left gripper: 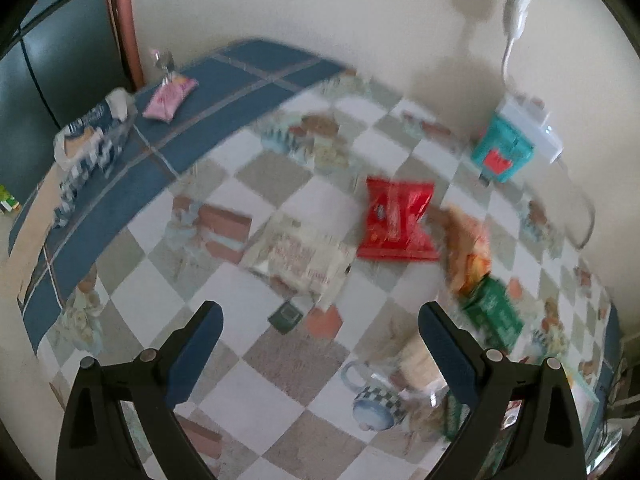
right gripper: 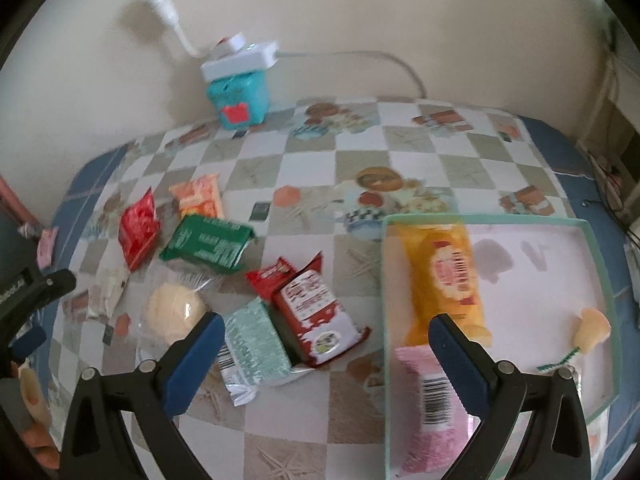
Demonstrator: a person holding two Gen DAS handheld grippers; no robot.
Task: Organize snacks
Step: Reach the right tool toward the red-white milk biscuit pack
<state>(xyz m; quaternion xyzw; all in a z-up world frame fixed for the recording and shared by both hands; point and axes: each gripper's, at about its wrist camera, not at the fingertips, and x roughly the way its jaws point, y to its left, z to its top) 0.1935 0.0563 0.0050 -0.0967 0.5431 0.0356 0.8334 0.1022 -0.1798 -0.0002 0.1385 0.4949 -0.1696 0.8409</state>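
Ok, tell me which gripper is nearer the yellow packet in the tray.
Right. The right gripper hangs open at the tray, beside the yellow packet. The left gripper is out over the loose snacks, away from it.

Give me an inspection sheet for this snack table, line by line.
Surface: checkered tablecloth with blue border.
Job's things: clear tray holds yellow packet and pink packet; red packet, green packet, round bun loose on cloth.
Clutter: teal box near wall.
Grippers: left gripper and right gripper both open, empty.
Cables: white cord along wall.
Surroundings: cream wall.
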